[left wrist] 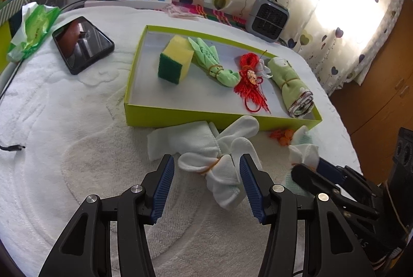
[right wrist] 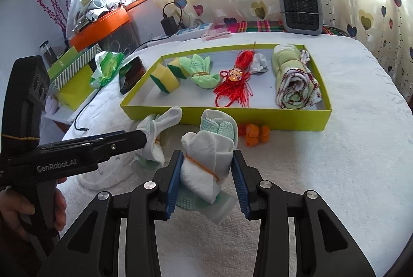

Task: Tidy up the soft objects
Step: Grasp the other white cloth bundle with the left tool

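A white sock bundle [left wrist: 219, 173] tied with a rubber band lies on the white towel, just in front of the yellow-green tray [left wrist: 180, 119]. My left gripper [left wrist: 206, 163] stands open around it, with a gap showing at the left pad. My right gripper [right wrist: 207, 160] is shut on a second bundle [right wrist: 204, 160] of white and mint socks, its blue pads pressing both sides. Inside the tray [right wrist: 258, 119] lie sponges [right wrist: 165, 79], a green cloth bundle [right wrist: 201, 70], a red tassel [right wrist: 233, 85] and a rolled green towel [right wrist: 294, 80].
Small orange pieces [right wrist: 254, 135] sit by the tray's front wall. A phone [left wrist: 82, 44] and a green tissue pack [left wrist: 31, 29] lie to the left, with a cable end [left wrist: 13, 147] nearer. A grey fan [left wrist: 268, 18] stands behind the tray. A hand [right wrist: 15, 209] holds the left tool.
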{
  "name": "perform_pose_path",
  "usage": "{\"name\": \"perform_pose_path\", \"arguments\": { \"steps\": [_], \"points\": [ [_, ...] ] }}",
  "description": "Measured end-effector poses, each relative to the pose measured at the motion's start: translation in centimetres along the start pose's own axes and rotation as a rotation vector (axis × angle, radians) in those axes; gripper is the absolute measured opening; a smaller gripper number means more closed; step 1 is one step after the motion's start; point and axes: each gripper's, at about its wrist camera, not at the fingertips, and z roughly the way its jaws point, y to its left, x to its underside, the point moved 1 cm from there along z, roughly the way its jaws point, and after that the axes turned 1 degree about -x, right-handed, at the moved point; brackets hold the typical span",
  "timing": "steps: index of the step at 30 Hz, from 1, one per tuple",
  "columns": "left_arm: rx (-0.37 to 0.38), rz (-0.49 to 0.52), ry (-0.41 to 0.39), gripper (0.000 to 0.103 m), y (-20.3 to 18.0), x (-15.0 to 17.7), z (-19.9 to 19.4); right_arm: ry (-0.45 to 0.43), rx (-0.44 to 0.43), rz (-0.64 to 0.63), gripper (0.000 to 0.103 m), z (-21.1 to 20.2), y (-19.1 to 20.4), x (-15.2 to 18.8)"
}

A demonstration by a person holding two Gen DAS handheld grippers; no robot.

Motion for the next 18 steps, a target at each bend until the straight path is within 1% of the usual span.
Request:
{"name": "perform_pose_path", "arguments": {
  "steps": [3, 6, 10, 18],
  "points": [
    [-0.02, 0.006, 0.012, 0.052, -0.4, 0.0, 0.5, -0.01, 0.001, 0.006, 0.039, -0.3, -0.3, 0.0],
    [-0.035, 0.008, 0.0, 0.052, -0.7, -0.1, 0.6, -0.015, 0.001, 0.011, 0.039, -0.6, -0.5, 0.1],
    [-0.062, 0.006, 0.026, 0.052, -0.8, -0.1, 1.3, -0.015, -0.003, 0.011, 0.039, -0.6, -0.6, 0.1],
    [-0.066, 0.011, 0.031, 0.052, -1.2, 0.0, 1.9, -0.005, -0.01, 0.011, 0.039, -0.3, -0.7, 0.2]
  ]
}}
